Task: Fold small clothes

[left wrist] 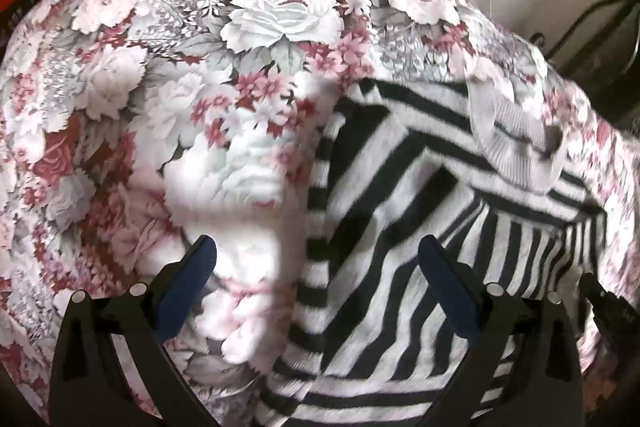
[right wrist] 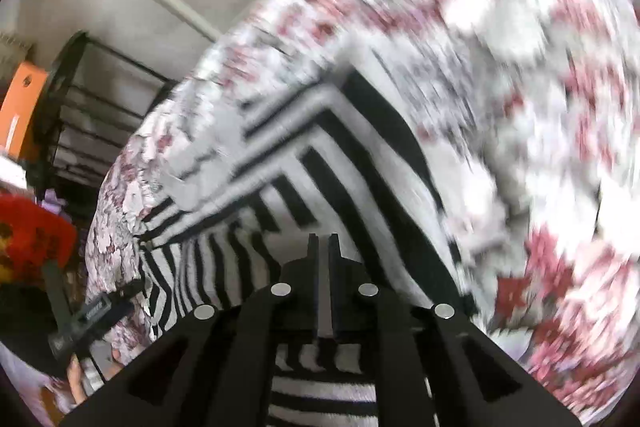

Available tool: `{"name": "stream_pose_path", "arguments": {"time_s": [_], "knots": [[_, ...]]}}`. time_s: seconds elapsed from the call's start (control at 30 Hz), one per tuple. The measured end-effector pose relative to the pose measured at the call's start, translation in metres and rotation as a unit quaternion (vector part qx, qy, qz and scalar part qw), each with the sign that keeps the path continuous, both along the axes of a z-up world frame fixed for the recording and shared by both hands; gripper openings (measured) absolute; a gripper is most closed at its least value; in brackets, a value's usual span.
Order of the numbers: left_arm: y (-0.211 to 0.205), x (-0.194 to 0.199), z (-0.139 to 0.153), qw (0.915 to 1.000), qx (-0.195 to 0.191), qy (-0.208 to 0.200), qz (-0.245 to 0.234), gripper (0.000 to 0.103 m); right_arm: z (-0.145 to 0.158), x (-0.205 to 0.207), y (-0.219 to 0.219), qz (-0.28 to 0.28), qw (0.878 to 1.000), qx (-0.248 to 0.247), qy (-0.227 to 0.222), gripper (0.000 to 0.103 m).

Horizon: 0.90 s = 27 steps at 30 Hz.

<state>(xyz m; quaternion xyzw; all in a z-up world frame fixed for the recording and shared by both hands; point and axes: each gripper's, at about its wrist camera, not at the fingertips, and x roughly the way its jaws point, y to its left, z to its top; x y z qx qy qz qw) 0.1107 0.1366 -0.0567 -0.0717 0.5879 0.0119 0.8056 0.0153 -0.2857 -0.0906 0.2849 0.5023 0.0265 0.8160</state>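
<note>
striped top half folded, fold could slip

the striped top (left wrist: 400, 227) lies on the floral bedspread (left wrist: 160, 67), partly folded. left claw (left wrist: 316, 267) hovers spread wide above its edge; right claw (right wrist: 323, 247) looks pressed closed, grip unclear. a careless move may undo the layers.

The folded garment (left wrist: 420, 211) lies on the bedspread (left wrist: 180, 75), toward its right side — its collar (left wrist: 516, 143) at the far end. Ahead of the left gripper (left wrist: 316, 259), the garment's left edge runs between the two fingers. The right gripper (right wrist: 323, 251) is over the garment, with a rack (right wrist: 92, 115) off the bed's far left.
</note>
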Motion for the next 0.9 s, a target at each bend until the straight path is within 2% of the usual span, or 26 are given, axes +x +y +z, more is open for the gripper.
{"name": "stream_pose_path", "arguments": {"time_s": [0.07, 0.1, 0.13, 0.17, 0.3, 0.43, 0.47, 0.5, 0.53, 0.6, 0.67, 0.77, 0.83, 0.9], "knots": [[0.0, 0.009, -0.006, 0.9999, 0.007, 0.012, 0.004, 0.098, 0.008, 0.004, 0.001, 0.009, 1.0, -0.027, -0.008, 0.025], [-0.001, 0.01, -0.01, 0.9997, 0.014, 0.019, 0.002, 0.098, 0.009, 0.005, 0.0, 0.006, 0.999, -0.044, -0.006, 0.04], [-0.004, 0.011, -0.015, 0.9993, 0.024, 0.028, -0.002, 0.098, 0.008, 0.005, 0.0, 0.004, 0.998, -0.067, -0.001, 0.044], [-0.007, 0.012, -0.02, 0.9988, 0.033, 0.036, -0.008, 0.098, 0.005, 0.006, 0.001, 0.008, 0.997, -0.08, 0.005, 0.044], [-0.016, 0.009, -0.024, 0.9975, 0.054, 0.041, -0.021, 0.098, -0.009, 0.01, 0.007, 0.032, 0.997, -0.066, 0.013, 0.046], [-0.03, 0.007, -0.031, 0.997, 0.059, 0.044, -0.026, 0.098, -0.016, 0.009, 0.03, 0.073, 0.991, -0.115, 0.018, 0.047], [-0.034, 0.008, -0.035, 0.9968, 0.059, 0.045, -0.027, 0.098, -0.017, 0.008, 0.035, 0.077, 0.988, -0.131, 0.015, 0.046], [-0.035, 0.007, -0.036, 0.9967, 0.061, 0.046, -0.028, 0.098, -0.017, 0.007, 0.041, 0.08, 0.986, -0.147, 0.007, 0.035], [-0.044, 0.007, -0.034, 0.9966, 0.063, 0.046, -0.028, 0.098, -0.014, 0.006, 0.045, 0.084, 0.984, -0.156, -0.006, 0.016], [-0.047, 0.003, -0.033, 0.9965, 0.068, 0.041, -0.028, 0.098, -0.001, 0.002, 0.047, 0.084, 0.984, -0.156, -0.028, 0.012], [-0.05, -0.004, -0.021, 0.9976, 0.062, 0.016, -0.027, 0.098, 0.012, 0.0, 0.045, 0.078, 0.985, -0.146, -0.046, 0.01], [-0.066, -0.012, 0.002, 0.9978, 0.049, -0.03, -0.034, 0.098, 0.017, -0.002, 0.031, 0.054, 0.988, -0.14, -0.038, 0.008], [-0.077, -0.014, -0.004, 0.9953, 0.083, -0.02, -0.046, 0.098, -0.001, 0.001, 0.017, 0.037, 0.989, -0.142, 0.005, 0.005], [-0.081, -0.013, -0.026, 0.9926, 0.108, 0.023, -0.05, 0.099, -0.02, 0.003, 0.006, 0.022, 0.993, -0.11, 0.039, 0.004]]}}
